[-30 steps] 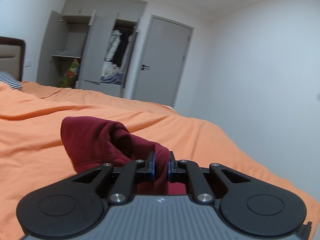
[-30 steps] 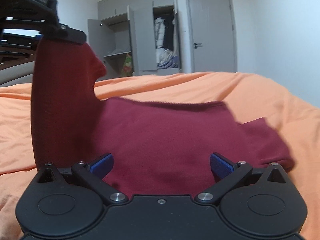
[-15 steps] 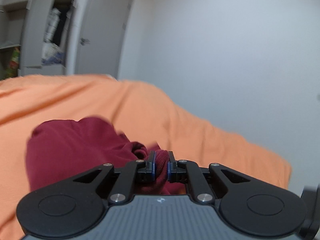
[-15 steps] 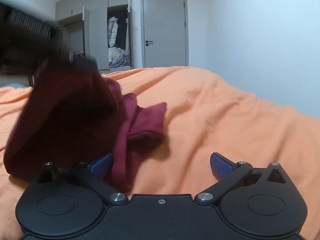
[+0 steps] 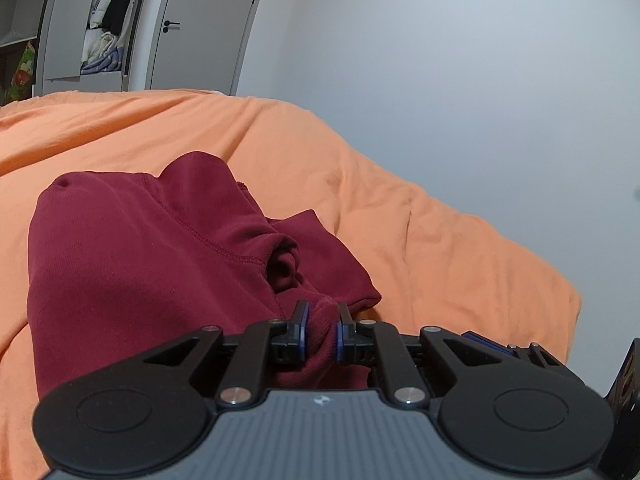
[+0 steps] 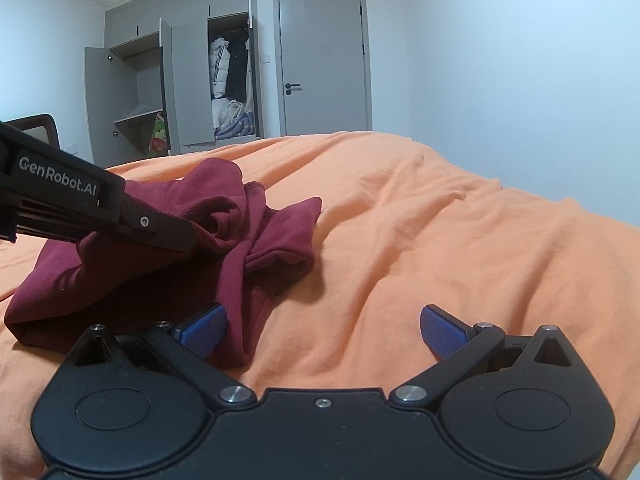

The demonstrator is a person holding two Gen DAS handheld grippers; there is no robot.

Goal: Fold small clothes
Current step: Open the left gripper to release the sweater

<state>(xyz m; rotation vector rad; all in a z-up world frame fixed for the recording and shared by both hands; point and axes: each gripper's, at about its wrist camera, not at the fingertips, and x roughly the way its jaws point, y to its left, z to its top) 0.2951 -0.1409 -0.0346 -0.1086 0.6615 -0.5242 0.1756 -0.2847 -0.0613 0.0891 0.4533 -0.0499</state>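
Here, one dark red knitted garment [image 5: 152, 264] lies bunched on the orange cotton bedsheet [image 5: 420, 216], toward the near left part of the bed as the right wrist camera sees it. Its fabric is soft and finely ribbed, with a line of raised stitching running across the top layer and a rolled hem showing at one edge. It is heaped in loose folds, not flat; one flap [image 6: 288, 224] spreads out to the right over the sheet.

The left gripper [image 5: 319, 322] has its two blue-padded fingers pressed close together on a gathered ridge of the red cloth, pinching it. In the right wrist view the same tool reaches in from the left as a black bar printed with white lettering, its tip buried in the folds.

The right gripper [image 6: 322, 326] has its two textured blue pads [image 6: 440, 330] spread wide apart, holding nothing. Its left pad sits just beside the near edge of the garment; whether it touches cannot be told. The right pad hangs over bare sheet.

The sheet is matte and softly creased. Behind the bed stand one closed grey door [image 6: 324, 60] with a dark handle and one grey wardrobe [image 6: 180, 80] with doors open, clothes inside.
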